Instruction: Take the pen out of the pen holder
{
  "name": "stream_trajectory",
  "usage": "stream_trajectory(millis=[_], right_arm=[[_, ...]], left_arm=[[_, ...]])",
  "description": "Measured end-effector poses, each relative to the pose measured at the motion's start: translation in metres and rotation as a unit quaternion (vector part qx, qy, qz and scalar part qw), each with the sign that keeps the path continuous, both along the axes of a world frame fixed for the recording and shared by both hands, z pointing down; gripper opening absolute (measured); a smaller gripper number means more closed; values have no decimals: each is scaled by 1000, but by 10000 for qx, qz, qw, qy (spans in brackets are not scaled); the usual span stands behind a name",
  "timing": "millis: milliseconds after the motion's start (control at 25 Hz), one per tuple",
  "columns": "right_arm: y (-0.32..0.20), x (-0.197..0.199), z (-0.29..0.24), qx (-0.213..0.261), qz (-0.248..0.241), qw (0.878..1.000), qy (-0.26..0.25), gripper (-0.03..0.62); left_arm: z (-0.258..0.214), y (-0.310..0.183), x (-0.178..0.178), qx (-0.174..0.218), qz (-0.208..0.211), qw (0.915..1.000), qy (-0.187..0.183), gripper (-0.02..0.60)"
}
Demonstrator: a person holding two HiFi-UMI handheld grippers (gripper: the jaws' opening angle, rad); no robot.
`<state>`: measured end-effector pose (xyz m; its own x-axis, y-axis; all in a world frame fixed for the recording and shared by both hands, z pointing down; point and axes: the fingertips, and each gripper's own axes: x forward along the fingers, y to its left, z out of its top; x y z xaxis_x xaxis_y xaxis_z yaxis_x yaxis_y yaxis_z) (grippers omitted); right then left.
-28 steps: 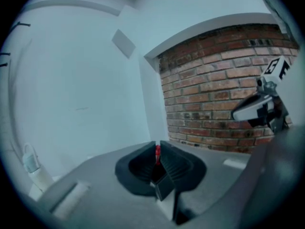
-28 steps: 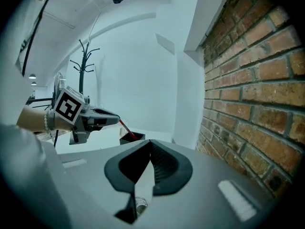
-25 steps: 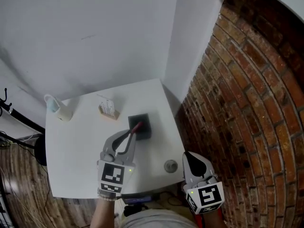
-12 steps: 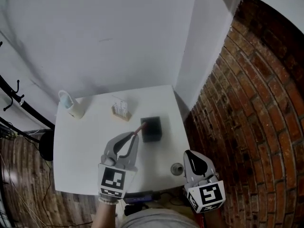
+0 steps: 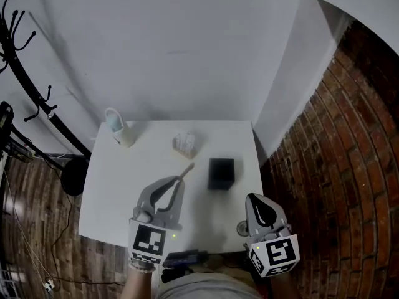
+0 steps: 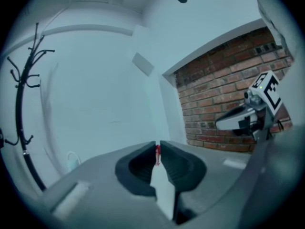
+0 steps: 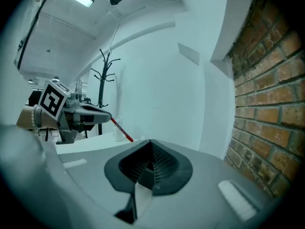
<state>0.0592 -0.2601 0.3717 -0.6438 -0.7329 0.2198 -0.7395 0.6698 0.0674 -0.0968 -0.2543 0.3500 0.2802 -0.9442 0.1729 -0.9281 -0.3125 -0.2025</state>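
- A small white surface (image 5: 118, 185) is standing in a corner, with a white wall (image 5: 187, 55) behind it and a brick wall (image 5: 336, 148) along its right side.
- A black coat rack (image 7: 101, 94) is standing off to the left of the surface.
- The black pen holder (image 5: 221, 173) is sitting upright towards the right side of the surface, with nothing showing above its rim.
- The left claw (image 5: 179, 179) is pinching the pen (image 5: 187, 170) by one end between its nearly closed tips, and the rest is sticking out past them.
- The pen is hanging in the air over the surface, just left of the pen holder and apart from it; the right gripper view shows it as a red stick slanting down from the claw.
- The right claw (image 5: 254, 199) is hovering at the near right corner with its tips together and nothing between them.
- A pale cup (image 5: 120, 129) is standing at the far left corner.
- A small box (image 5: 184, 142) is sitting near the far edge, behind the pen.
- A small round object (image 5: 241, 228) is lying at the near edge beside the right claw; I cannot tell what it is.
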Motion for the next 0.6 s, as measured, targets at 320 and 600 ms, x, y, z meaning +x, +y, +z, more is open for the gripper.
stream_trajectory(millis=[320, 600], right_arm=[[2, -44, -11, 122, -510, 9986, -69, 5], [6, -82, -16, 229, -875, 9959, -45, 4]], left_arm=[[-11, 28, -46, 79, -565, 9984, -48, 20], [-7, 57, -86, -2, -1047, 9945, -15, 20]])
